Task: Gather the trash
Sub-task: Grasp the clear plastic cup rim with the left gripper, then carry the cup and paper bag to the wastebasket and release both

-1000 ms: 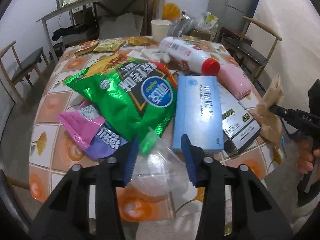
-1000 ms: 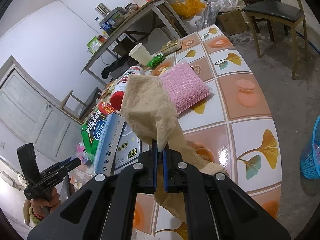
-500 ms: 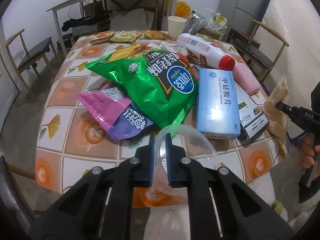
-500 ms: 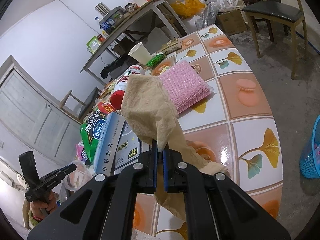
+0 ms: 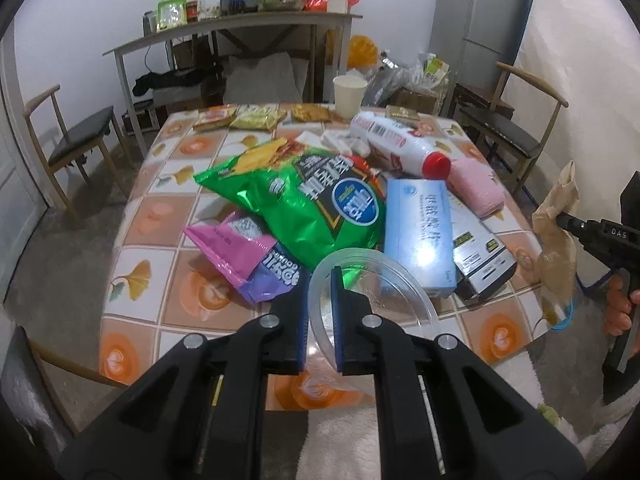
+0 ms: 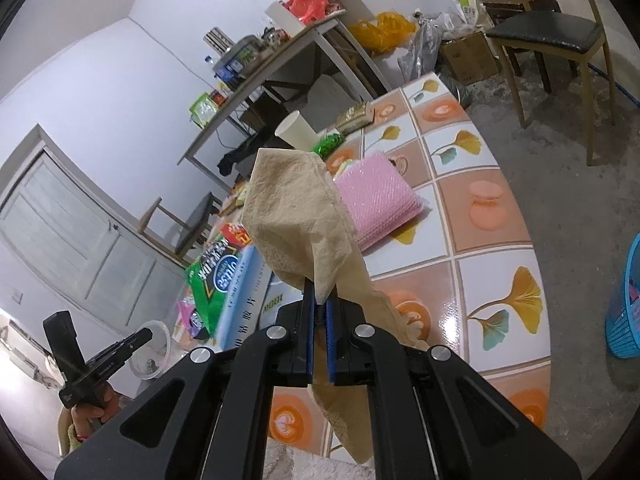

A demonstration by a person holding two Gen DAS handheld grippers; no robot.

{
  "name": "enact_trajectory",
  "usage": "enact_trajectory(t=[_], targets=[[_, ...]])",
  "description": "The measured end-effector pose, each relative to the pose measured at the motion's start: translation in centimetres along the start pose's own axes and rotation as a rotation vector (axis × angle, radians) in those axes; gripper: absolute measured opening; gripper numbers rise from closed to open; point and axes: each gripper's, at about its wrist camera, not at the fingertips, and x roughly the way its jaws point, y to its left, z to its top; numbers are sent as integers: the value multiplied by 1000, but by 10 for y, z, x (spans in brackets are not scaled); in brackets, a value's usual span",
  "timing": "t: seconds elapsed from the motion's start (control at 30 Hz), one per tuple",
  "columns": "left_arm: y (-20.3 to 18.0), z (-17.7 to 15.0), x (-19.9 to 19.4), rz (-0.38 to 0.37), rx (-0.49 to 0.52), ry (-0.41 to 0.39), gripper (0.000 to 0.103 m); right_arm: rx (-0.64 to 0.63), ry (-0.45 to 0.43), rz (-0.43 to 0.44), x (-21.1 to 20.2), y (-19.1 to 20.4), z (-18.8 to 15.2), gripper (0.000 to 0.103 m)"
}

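Note:
My left gripper [image 5: 320, 312] is shut on the rim of a clear plastic bowl [image 5: 384, 292], held just above the near edge of the tiled table [image 5: 168, 304]. In the right wrist view that bowl [image 6: 154, 346] hangs from the left gripper at the lower left. My right gripper [image 6: 318, 316] is shut on a crumpled brown paper napkin [image 6: 296, 220] that stands up above the jaws and also droops below them. The same napkin [image 5: 556, 232] shows at the right edge of the left wrist view, off the table's right side.
On the table lie a green chip bag [image 5: 304, 200], a pink-purple snack bag [image 5: 248, 256], a blue box [image 5: 420, 232], a black-white box [image 5: 480, 256], a pink pad [image 5: 476, 188], a white bottle with red cap [image 5: 400, 148] and a paper cup [image 5: 349, 96]. A blue basket [image 6: 624, 312] stands on the floor; chairs flank the table.
The left jaws closed on the clear bowl's rim and lifted it back from the table. The right gripper rose a little with the napkin still in it.

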Motion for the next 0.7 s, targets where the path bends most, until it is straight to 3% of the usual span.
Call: enact_trajectory(t=[0.27, 0.7], targets=[[-40, 16, -17, -74, 57, -64, 8, 9, -70, 9, -39, -5, 1, 5], [-163, 51, 2, -305, 238, -97, 8, 89, -222, -83, -130, -52, 0, 5]])
